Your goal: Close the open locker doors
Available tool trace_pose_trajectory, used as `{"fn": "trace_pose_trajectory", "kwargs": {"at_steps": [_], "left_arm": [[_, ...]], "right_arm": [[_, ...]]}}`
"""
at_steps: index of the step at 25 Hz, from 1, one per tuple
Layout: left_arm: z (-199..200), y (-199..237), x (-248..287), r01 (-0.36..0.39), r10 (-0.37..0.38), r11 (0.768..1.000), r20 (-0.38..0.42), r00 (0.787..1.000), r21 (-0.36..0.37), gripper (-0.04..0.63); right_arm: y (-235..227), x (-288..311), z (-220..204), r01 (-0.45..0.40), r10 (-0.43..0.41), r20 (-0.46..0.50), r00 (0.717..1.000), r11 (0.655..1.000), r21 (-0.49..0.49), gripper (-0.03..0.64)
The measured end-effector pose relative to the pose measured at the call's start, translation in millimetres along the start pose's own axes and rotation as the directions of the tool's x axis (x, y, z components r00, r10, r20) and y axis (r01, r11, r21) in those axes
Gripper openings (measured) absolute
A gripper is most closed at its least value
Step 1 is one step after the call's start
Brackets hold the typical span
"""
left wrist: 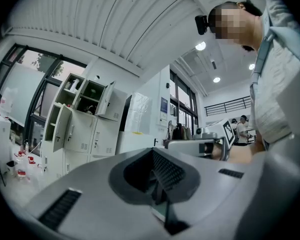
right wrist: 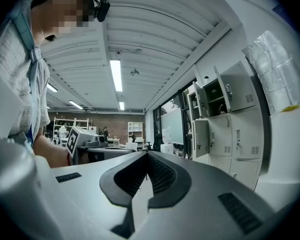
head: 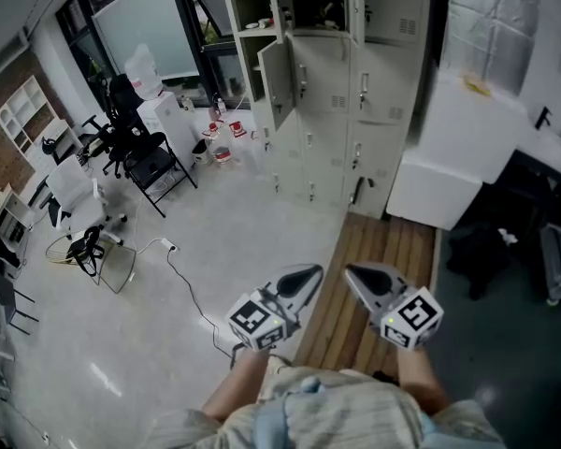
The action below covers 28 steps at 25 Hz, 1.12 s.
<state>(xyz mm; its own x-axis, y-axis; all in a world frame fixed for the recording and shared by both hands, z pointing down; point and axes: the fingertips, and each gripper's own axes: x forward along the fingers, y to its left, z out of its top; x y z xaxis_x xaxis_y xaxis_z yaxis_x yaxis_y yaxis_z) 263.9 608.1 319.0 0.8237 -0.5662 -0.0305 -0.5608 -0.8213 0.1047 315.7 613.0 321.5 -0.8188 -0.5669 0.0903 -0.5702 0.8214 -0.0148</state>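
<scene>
Locker doors (head: 277,80) are standing open at twelve o'clock.
Left hand-held gripper (head: 310,273) and right hand-held gripper (head: 353,271) are hovering at six o'clock, jaws pressed together, empty.

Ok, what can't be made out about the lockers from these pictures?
Top locker row: cut off by the head view's upper edge.
Open upper compartment's contents: too small and dark in the left gripper view.
Red-and-white floor items: too small to name, head view.
</scene>
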Motion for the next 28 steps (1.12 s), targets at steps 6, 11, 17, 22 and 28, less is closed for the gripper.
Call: {"fn": "trace_pose_trajectory", "kwargs": {"at_steps": [6, 11, 17, 22, 28], "left_arm": [[-1, 3, 9, -0.003, 0.003, 1.0, -0.005, 1.0, 0.002, 0.003], [-1, 1, 20, -0.003, 0.003, 1.0, -0.014, 1.0, -0.001, 0.003], [-5, 4, 29, 0.006, -0.006, 1.0, -0.012, 1.0, 0.002, 0.003], [-4, 26, 47, 0.002, -0.002, 1.0, -0.009, 1.0, -0.004, 0.003], [8, 83, 87, -0.018, 0.018, 0.999, 0.011, 1.0, 0.042, 0.003]], "right_arm": [[-9, 0, 6, -0.008, 0.007, 0.047, 0.999, 1.0, 0.022, 0.002], [-16, -3, 9, -0.023, 0.021, 0.073, 0.997, 0.999, 0.025, 0.003], [-32, -8, 9, -0.004, 0.0, 0.081, 0.997, 0.999, 0.047, 0.003], [-58, 2, 5, 0.017, -0.021, 0.068, 0.997, 0.999, 0.049, 0.003], [-108, 36, 19, 0.032, -0.037, 0.09, 0.995, 0.998, 0.057, 0.003]]}}
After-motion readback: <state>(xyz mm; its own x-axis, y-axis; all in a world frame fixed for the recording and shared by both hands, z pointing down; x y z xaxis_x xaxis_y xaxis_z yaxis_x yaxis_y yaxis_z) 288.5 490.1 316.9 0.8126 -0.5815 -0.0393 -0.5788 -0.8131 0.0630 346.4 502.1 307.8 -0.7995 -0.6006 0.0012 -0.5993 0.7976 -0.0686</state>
